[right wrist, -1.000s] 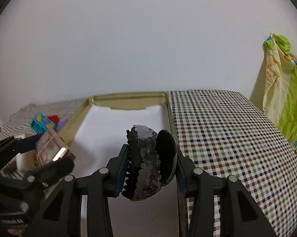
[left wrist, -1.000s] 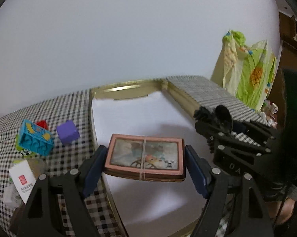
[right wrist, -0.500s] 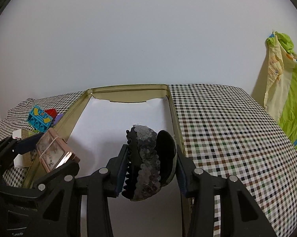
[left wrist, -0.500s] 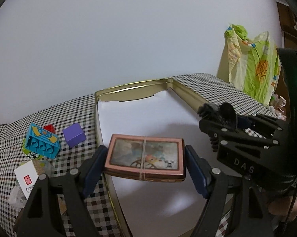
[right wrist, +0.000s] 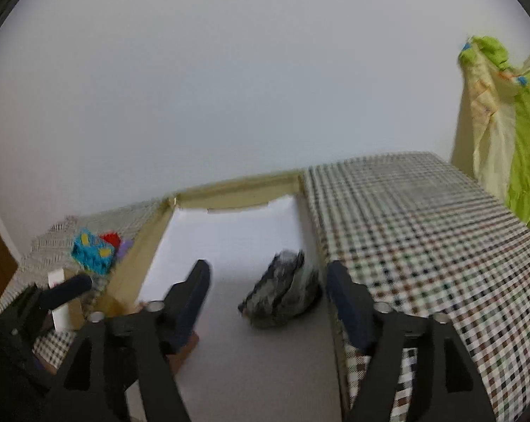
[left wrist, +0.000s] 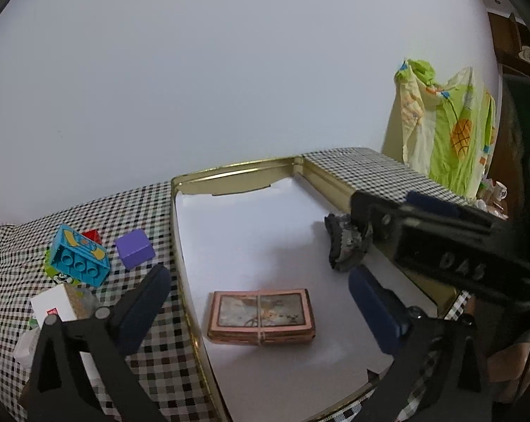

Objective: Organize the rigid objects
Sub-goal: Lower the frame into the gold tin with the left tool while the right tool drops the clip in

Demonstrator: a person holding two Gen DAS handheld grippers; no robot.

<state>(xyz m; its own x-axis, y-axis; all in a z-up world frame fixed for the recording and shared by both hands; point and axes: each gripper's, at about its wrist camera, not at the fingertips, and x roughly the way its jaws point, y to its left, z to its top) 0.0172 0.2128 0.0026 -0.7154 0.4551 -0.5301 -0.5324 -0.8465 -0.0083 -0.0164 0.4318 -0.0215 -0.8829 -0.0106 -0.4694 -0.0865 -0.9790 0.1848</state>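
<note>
A pink-edged deck of cards (left wrist: 261, 316) lies flat on the white floor of the gold tray (left wrist: 184, 239). My left gripper (left wrist: 261, 302) is open above it, jaws wide apart. A dark sequined hair clip (right wrist: 282, 290) lies in the tray against its right wall; it also shows in the left wrist view (left wrist: 344, 248). My right gripper (right wrist: 268, 299) is open around it, not touching. A corner of the deck (right wrist: 185, 346) shows behind my right gripper's left finger.
On the checked cloth left of the tray lie a blue toy brick (left wrist: 78, 256), a purple cube (left wrist: 134, 248), a red piece (left wrist: 92, 236) and a white box (left wrist: 55, 304). A green and yellow sheet (left wrist: 444, 133) hangs at the right. The cloth (right wrist: 423, 232) spreads right of the tray.
Both grippers opened. The deck of cards dropped from my left gripper onto the tray floor. The hair clip left my right gripper and now lies in the tray.
</note>
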